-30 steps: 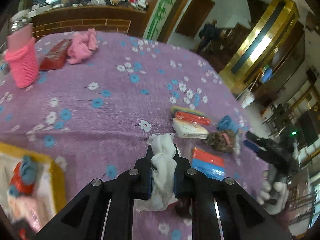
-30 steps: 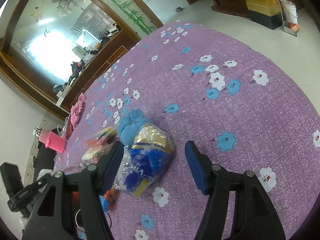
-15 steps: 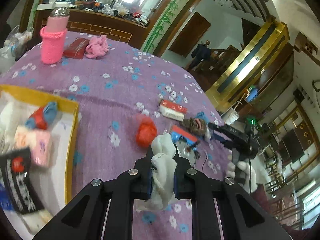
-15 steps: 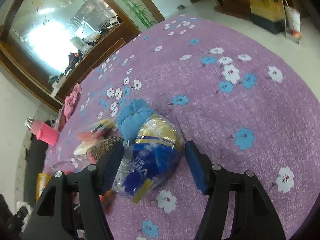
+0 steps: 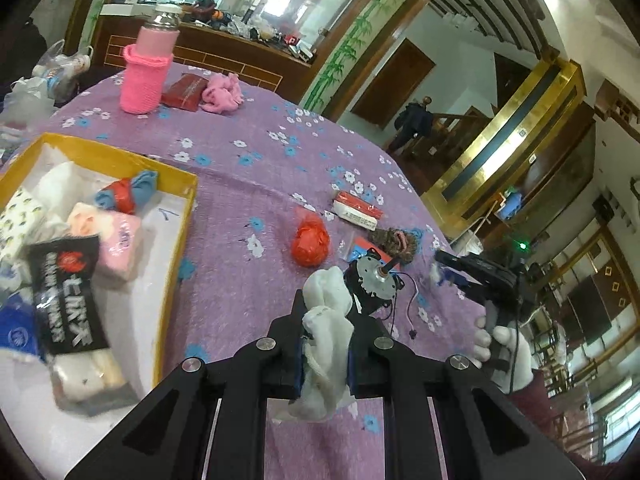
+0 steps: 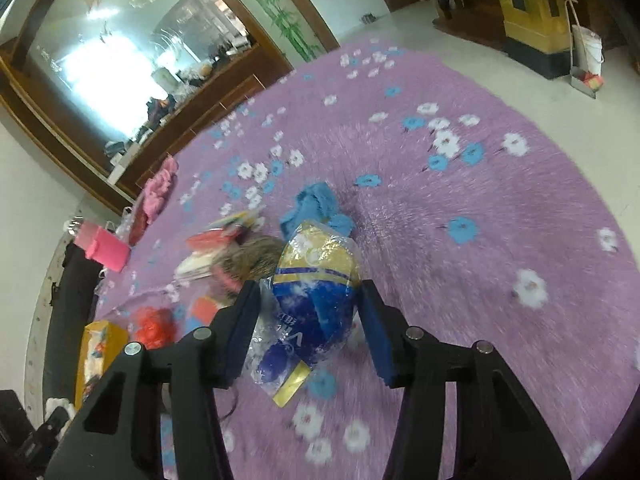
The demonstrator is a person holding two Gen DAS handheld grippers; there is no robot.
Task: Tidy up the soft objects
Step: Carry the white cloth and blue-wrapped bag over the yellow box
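Both grippers are loaded: the left gripper point(image 5: 324, 356) is clamping a white sock point(image 5: 326, 336), while the right gripper point(image 6: 310, 330) is closing around a blue-and-gold plastic packet point(image 6: 316, 292). Next, I judge, the sock is going into the yellow box point(image 5: 176, 240) (already crowded), needing a swing over its rim. Lying between are a red bundle point(image 5: 310, 240) and a small motor point(image 5: 370, 280), not soft.
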